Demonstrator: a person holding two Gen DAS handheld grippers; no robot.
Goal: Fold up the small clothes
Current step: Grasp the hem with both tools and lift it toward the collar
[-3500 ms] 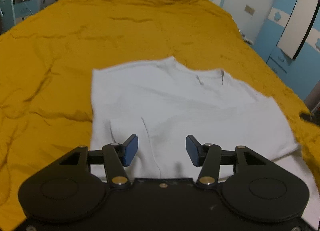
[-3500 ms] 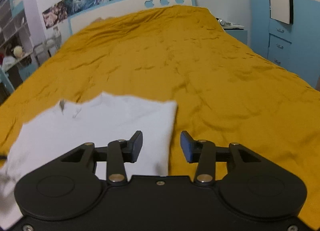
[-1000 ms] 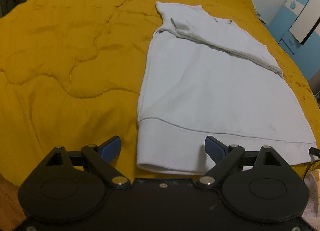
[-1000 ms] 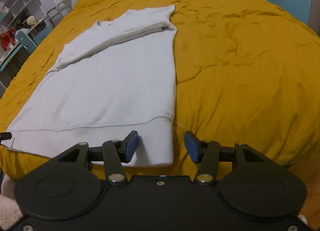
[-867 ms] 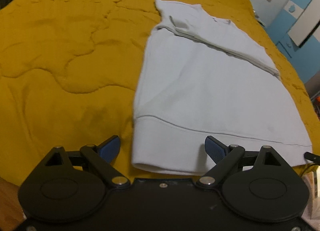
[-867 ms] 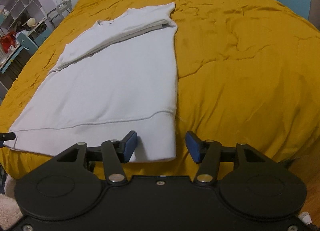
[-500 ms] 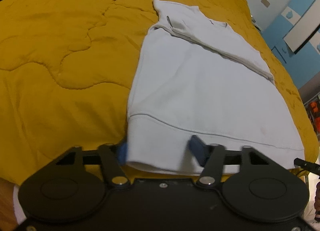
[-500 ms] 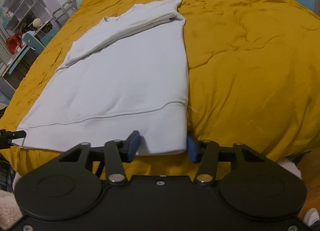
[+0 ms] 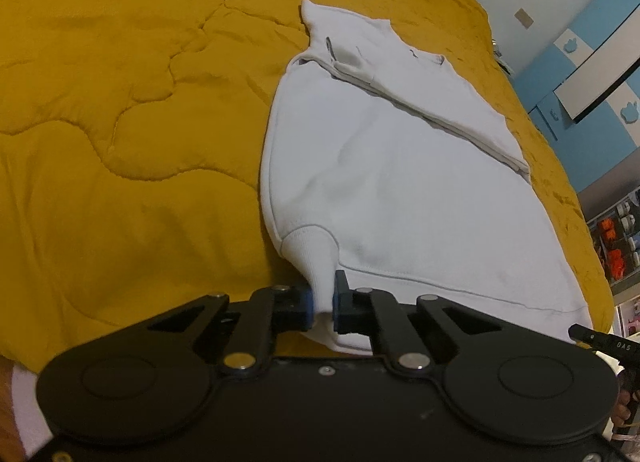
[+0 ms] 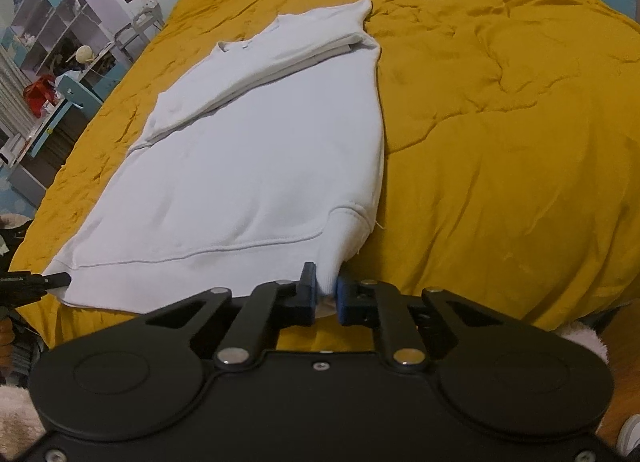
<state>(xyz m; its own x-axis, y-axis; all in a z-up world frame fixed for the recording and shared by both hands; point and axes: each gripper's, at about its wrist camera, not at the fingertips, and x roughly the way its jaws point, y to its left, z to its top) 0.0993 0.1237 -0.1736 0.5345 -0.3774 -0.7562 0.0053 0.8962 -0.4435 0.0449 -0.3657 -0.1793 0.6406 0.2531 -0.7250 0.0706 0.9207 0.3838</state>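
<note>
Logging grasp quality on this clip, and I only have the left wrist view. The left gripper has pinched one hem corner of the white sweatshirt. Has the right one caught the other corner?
Observer: Yes. The right gripper is shut on the opposite hem corner of the white sweatshirt, fabric bunched between its blue pads.
Operator: Is that corner lifted?
Observer: Slightly; the ribbed hem curls up toward the jaws while the body lies flat on the yellow quilt.
Operator: Anything beside that edge?
Observer: Only bare quilt to its right; the folded sleeves lie across the far end of the sweatshirt.
</note>
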